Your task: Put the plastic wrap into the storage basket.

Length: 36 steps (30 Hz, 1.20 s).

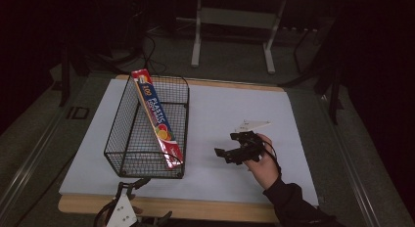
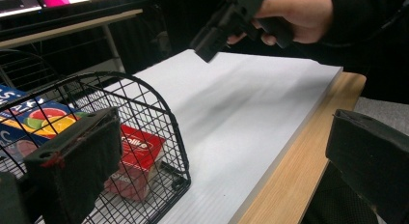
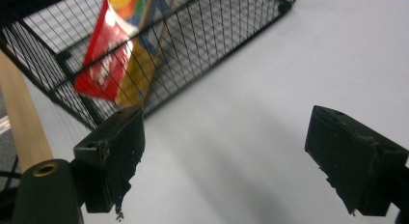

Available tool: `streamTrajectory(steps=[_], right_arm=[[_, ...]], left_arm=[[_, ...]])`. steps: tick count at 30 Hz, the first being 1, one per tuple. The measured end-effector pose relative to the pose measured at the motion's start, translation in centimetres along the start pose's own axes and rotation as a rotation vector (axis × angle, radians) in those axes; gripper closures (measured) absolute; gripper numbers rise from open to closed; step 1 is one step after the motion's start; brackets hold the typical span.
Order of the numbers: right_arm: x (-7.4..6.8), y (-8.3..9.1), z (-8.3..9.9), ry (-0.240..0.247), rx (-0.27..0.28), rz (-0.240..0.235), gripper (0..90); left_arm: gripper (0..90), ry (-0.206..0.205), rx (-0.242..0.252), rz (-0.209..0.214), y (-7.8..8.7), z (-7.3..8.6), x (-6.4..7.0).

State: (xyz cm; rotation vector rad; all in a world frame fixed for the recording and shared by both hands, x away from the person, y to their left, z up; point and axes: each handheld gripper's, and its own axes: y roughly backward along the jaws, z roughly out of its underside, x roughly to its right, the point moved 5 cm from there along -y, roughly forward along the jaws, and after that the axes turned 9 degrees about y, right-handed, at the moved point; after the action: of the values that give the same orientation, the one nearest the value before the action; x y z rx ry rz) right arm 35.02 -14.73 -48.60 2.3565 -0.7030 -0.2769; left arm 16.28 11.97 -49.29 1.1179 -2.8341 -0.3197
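A black wire basket stands on the left part of a white board. A long red and blue plastic-wrap box leans slantwise inside it, top end over the far rim. My right gripper, held in a hand, hovers open over the board right of the basket, jaws pointing at it. In the right gripper view the gripper has nothing between its jaws, with the basket and box ahead. My left gripper is open at the table's front edge, just before the basket and box.
The white board lies on a wooden table whose bare front edge shows. In the left gripper view the other hand and its gripper hang over the board. A grey metal stand is on the floor beyond the table.
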Motion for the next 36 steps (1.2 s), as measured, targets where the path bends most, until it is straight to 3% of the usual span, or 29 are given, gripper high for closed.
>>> streamTrajectory(steps=[4,13,19,36], right_arm=[[0.1,0.5,1.2,-0.015,-0.002,-0.002,14.0],[-0.2,1.3,3.1,0.016,-0.022,0.02,14.0],[0.5,2.2,4.2,-0.001,0.008,0.05,14.0],[0.8,1.5,5.7,0.063,-0.025,0.097,14.0]], left_arm=[[0.0,-0.001,-0.001,0.001,0.0,0.0,0.0],[0.0,-0.001,-0.002,0.0,0.0,0.0,0.0],[0.0,-0.005,-0.001,0.002,0.0,0.0,0.0],[0.0,-0.004,-0.005,0.011,0.0,0.0,0.0]])
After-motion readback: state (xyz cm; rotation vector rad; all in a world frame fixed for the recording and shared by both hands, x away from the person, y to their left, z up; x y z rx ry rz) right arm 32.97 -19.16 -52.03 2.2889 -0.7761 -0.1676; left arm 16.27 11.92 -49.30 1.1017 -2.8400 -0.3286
